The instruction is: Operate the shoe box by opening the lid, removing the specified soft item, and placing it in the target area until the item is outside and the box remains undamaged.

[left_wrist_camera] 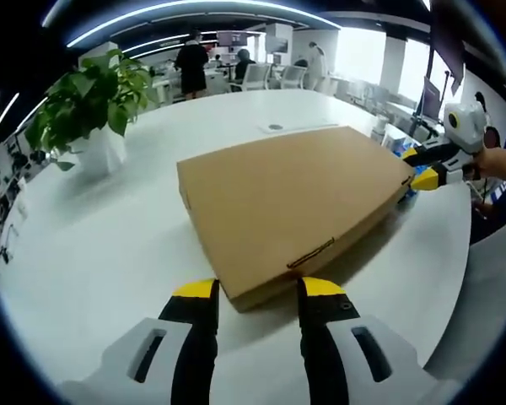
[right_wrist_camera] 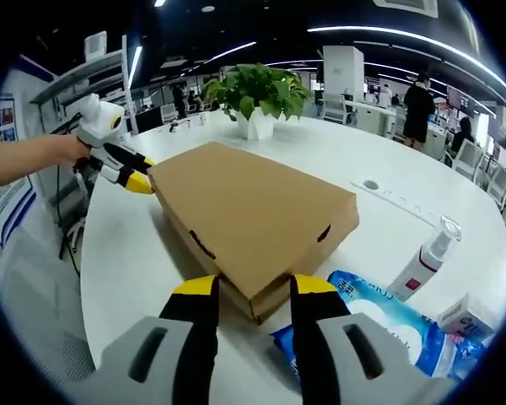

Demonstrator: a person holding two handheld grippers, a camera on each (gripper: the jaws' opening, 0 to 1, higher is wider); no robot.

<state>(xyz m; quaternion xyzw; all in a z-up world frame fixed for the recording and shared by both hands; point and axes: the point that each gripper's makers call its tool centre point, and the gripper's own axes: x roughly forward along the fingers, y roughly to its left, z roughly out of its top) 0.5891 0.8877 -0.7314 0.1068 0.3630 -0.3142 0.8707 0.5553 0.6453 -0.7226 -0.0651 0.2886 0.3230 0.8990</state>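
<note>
In the left gripper view a potted plant (left_wrist_camera: 97,101) stands upper left; the closed shoe box (left_wrist_camera: 291,207) lies centre on the white table (left_wrist_camera: 93,253). The left gripper (left_wrist_camera: 257,295), jaws apart, straddles its near corner. The right gripper (right_wrist_camera: 251,291) does likewise, perhaps touching; a blue packet (right_wrist_camera: 379,325) lies lower right.

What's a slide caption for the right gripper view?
Right gripper open at a corner of the closed cardboard box; left gripper at the opposite corner.

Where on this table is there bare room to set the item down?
Bare table lies between the box and the plant, and beyond the box's far edge. It's crowded by the right gripper: blue packet, bottle.
</note>
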